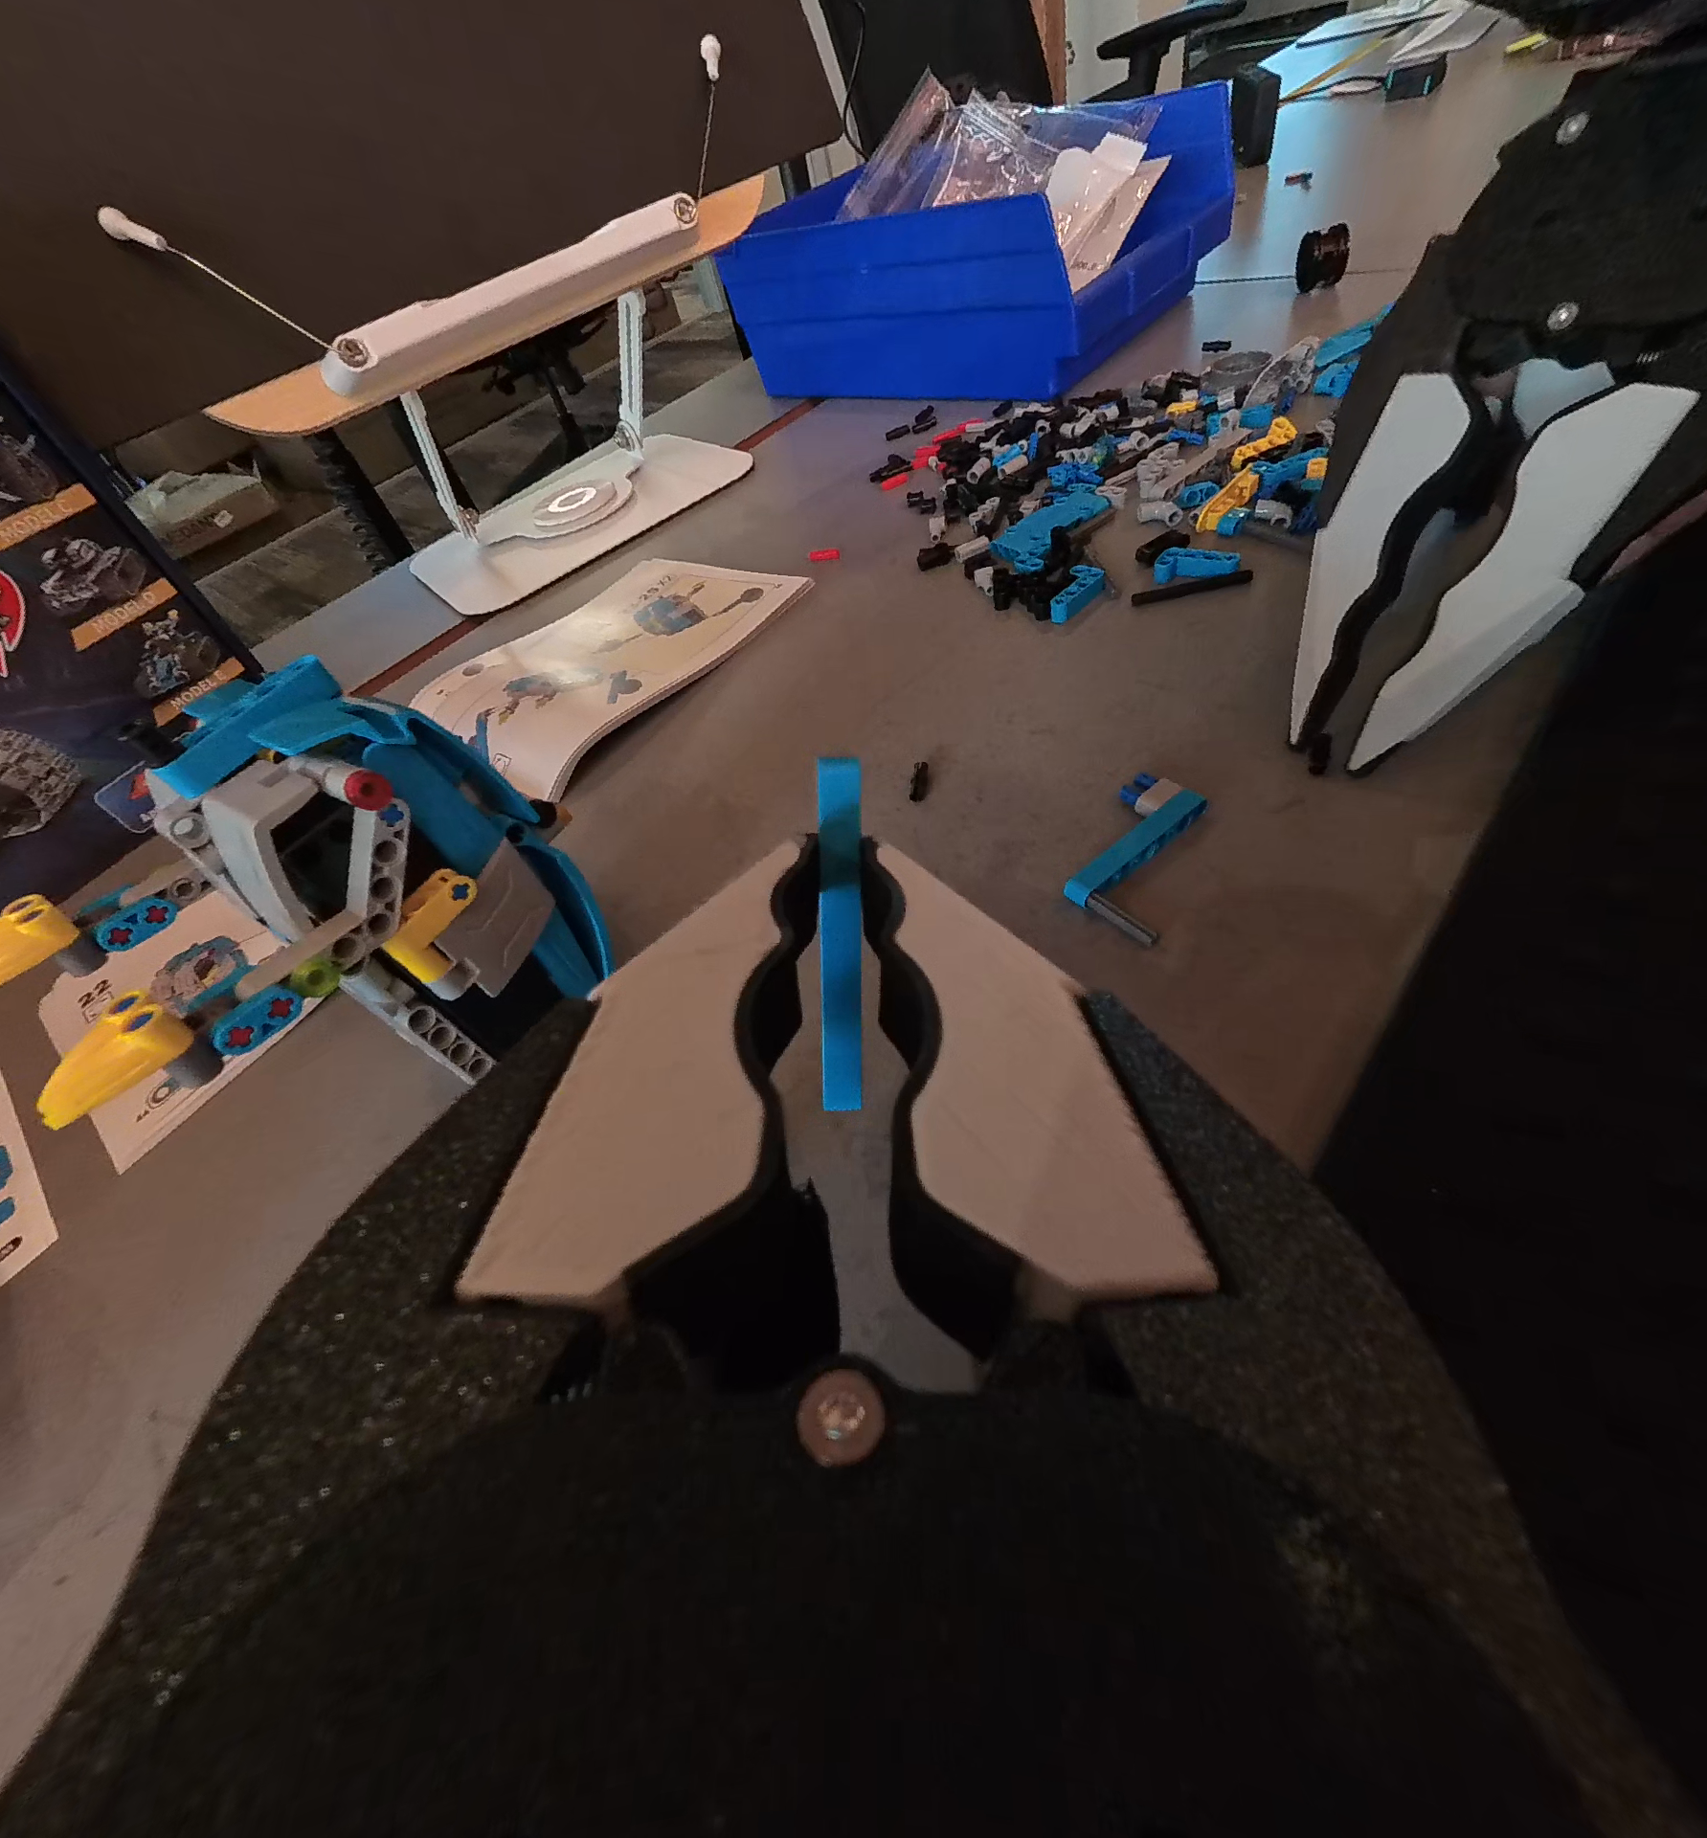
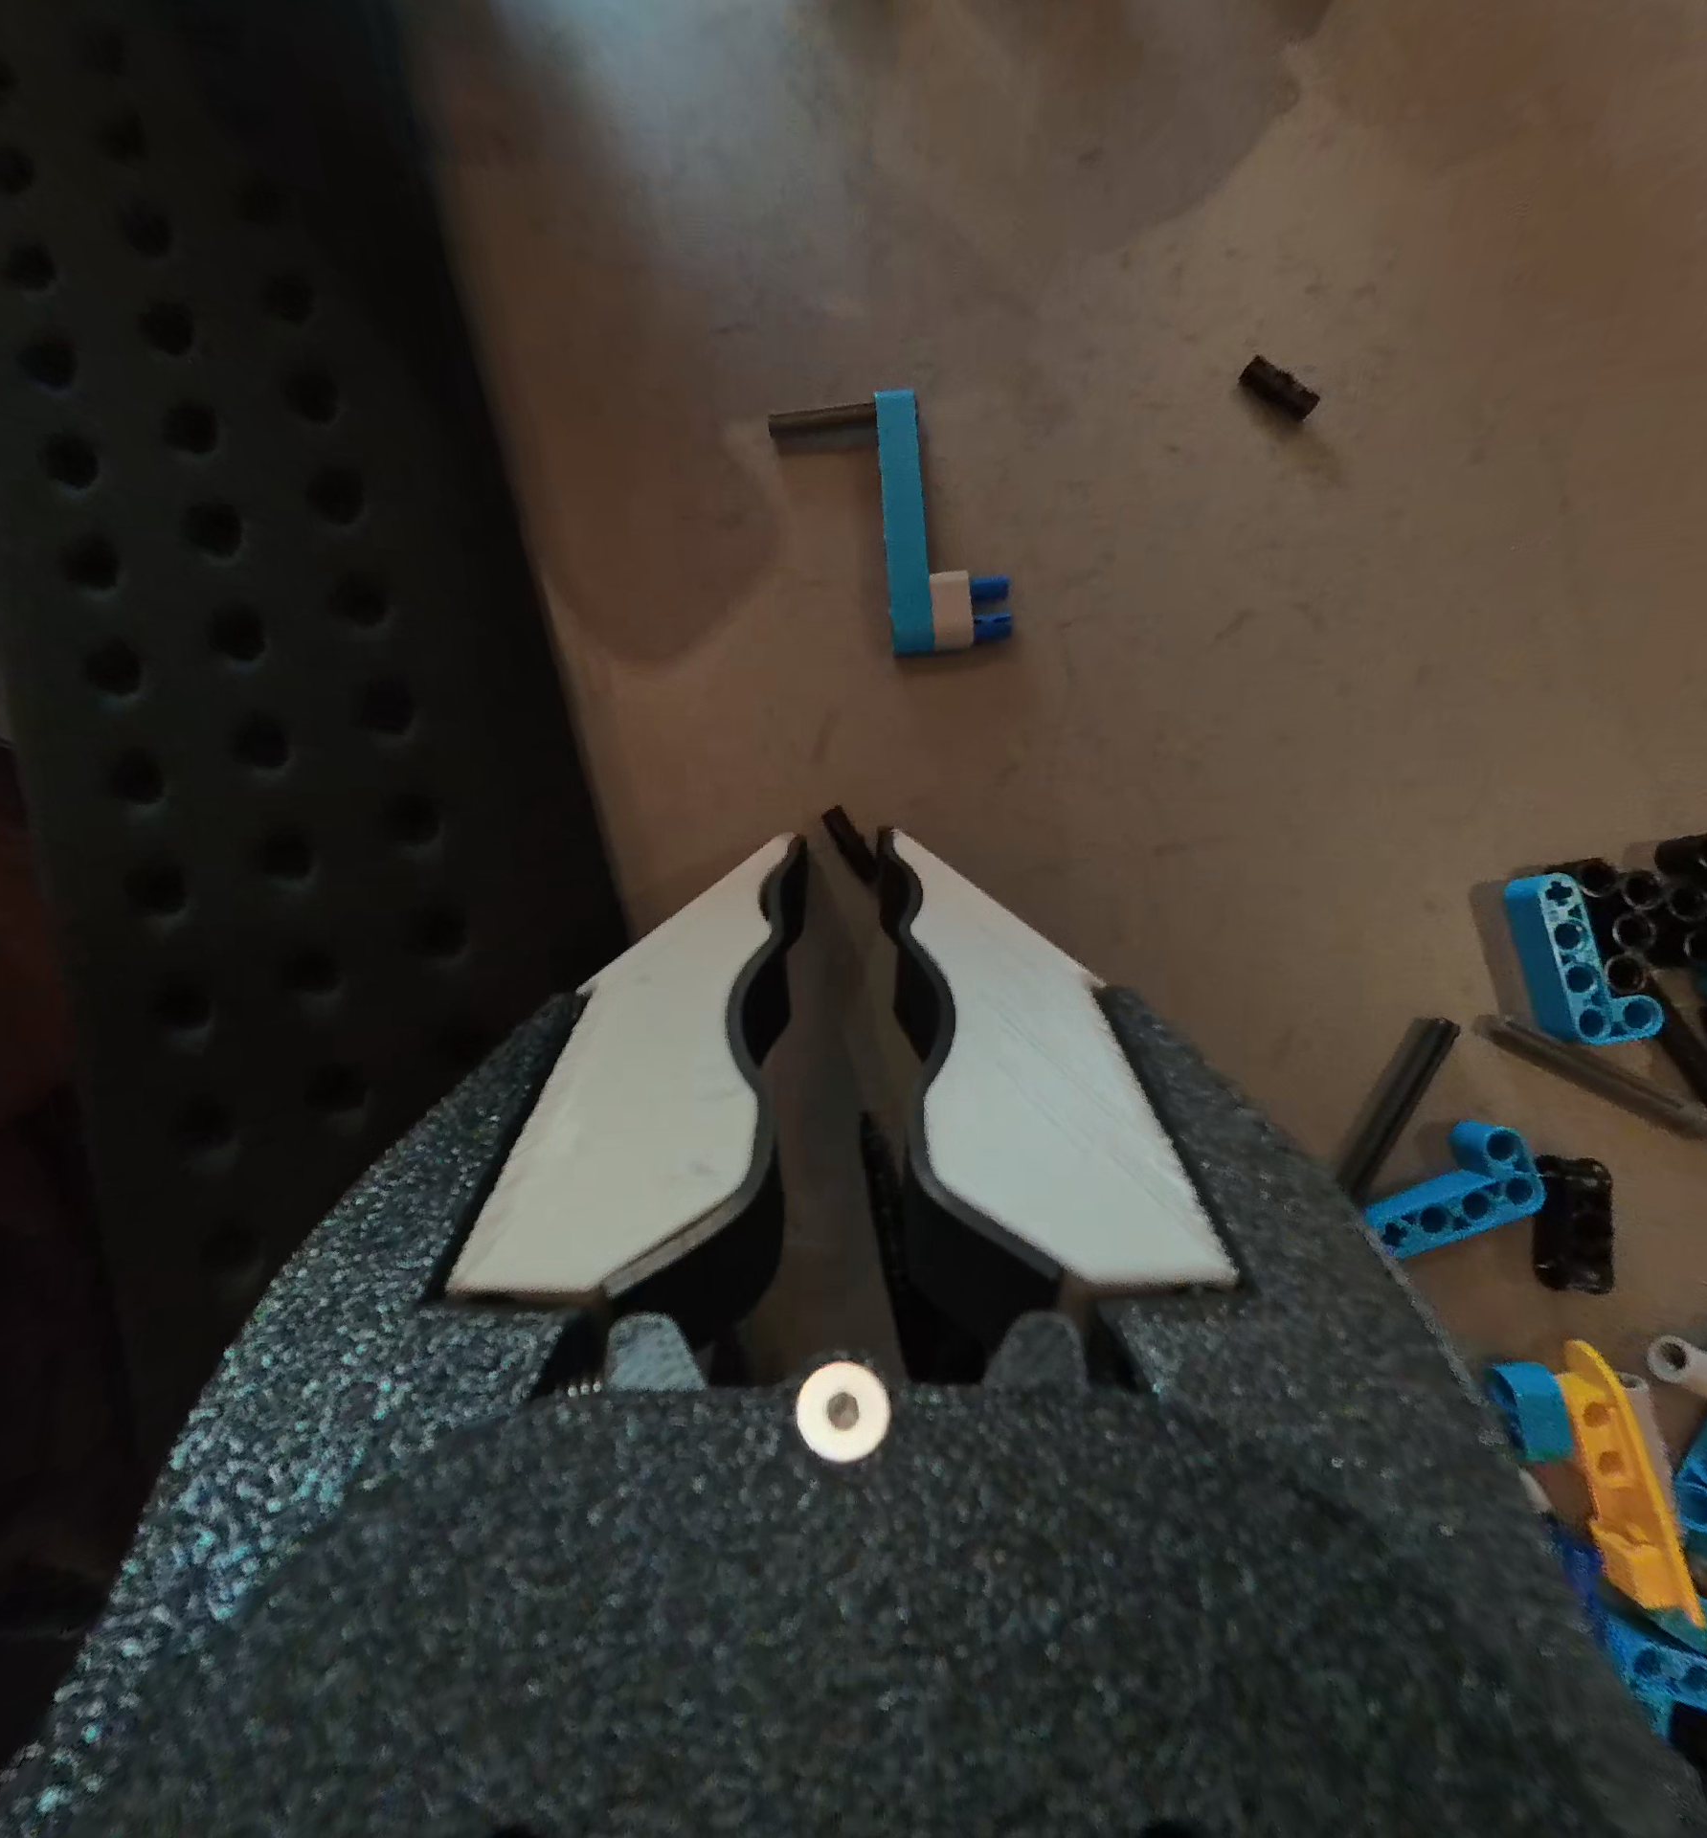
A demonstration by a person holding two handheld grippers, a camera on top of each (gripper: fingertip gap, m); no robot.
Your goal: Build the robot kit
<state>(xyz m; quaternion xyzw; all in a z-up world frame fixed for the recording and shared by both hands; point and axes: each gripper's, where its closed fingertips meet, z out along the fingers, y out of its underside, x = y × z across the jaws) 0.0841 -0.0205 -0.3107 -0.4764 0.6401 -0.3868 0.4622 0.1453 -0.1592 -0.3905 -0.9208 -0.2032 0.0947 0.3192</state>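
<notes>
My left gripper (image 1: 837, 845) is shut on a long blue beam (image 1: 839, 955), held edge-on above the grey table (image 1: 929, 696), its end sticking out past the fingertips. My right gripper (image 2: 841, 840) is shut on a small black pin (image 2: 849, 840) at its very tips, low over the table near the edge. It also shows at the right of the left wrist view (image 1: 1326, 756). A blue beam with a grey axle and a white-and-blue connector (image 2: 904, 527) lies flat ahead of the right gripper and also shows in the left wrist view (image 1: 1133, 855). A loose black pin (image 2: 1279, 386) lies beyond it.
A pile of blue, black, yellow and grey parts (image 1: 1128, 487) lies at the back right. A blue bin of bags (image 1: 978, 269), a white stand (image 1: 551, 398), an open booklet (image 1: 620, 656), a half-built blue-and-white model (image 1: 362, 865) and a dark perforated surface (image 2: 183, 597) surround the work area. One gripper's finger ends stand about 20 centimeters off the other's.
</notes>
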